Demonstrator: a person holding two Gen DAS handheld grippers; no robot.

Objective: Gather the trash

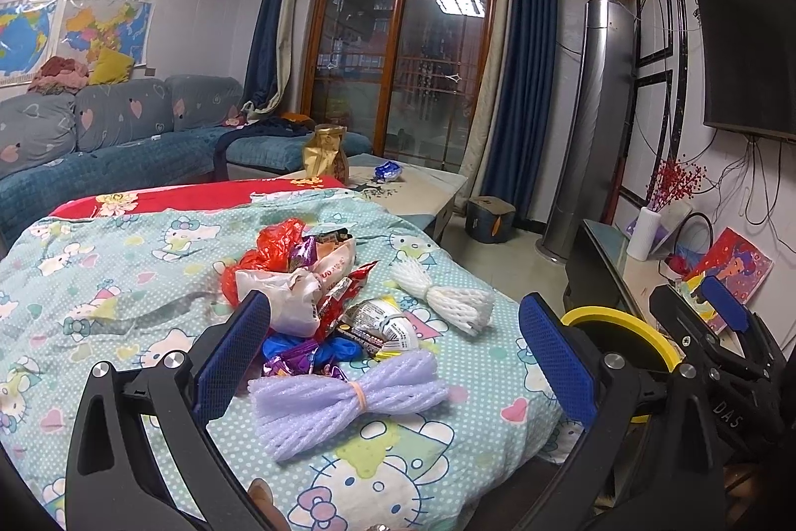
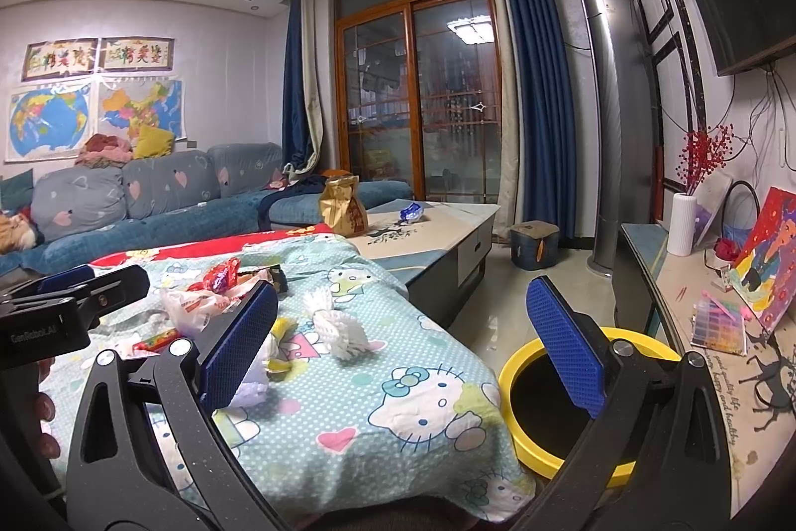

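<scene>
A heap of trash lies on the cartoon-cat cloth (image 1: pixel 99 307): a red plastic bag (image 1: pixel 278 240), a white plastic bag (image 1: pixel 293 297), several snack wrappers (image 1: pixel 378 327), a purple foam net (image 1: pixel 343 401) and a white foam net (image 1: pixel 447 297). My left gripper (image 1: pixel 398 357) is open, hovering over the near side of the heap with nothing between its pads. My right gripper (image 2: pixel 403 344) is also open and empty, to the right of the heap, near the white foam net (image 2: pixel 338 327). A yellow-rimmed bin (image 2: pixel 517 381) stands on the floor by the cloth's right edge.
Beyond the cloth a low coffee table (image 1: pixel 428 187) holds a gold bag (image 1: pixel 326 155) and a blue wrapper (image 1: pixel 388 171). A blue sofa (image 1: pixel 124 143) runs along the left. The TV cabinet (image 2: pixel 696 332) with a vase and pictures lines the right. A hand (image 2: pixel 45 406) holds the left gripper.
</scene>
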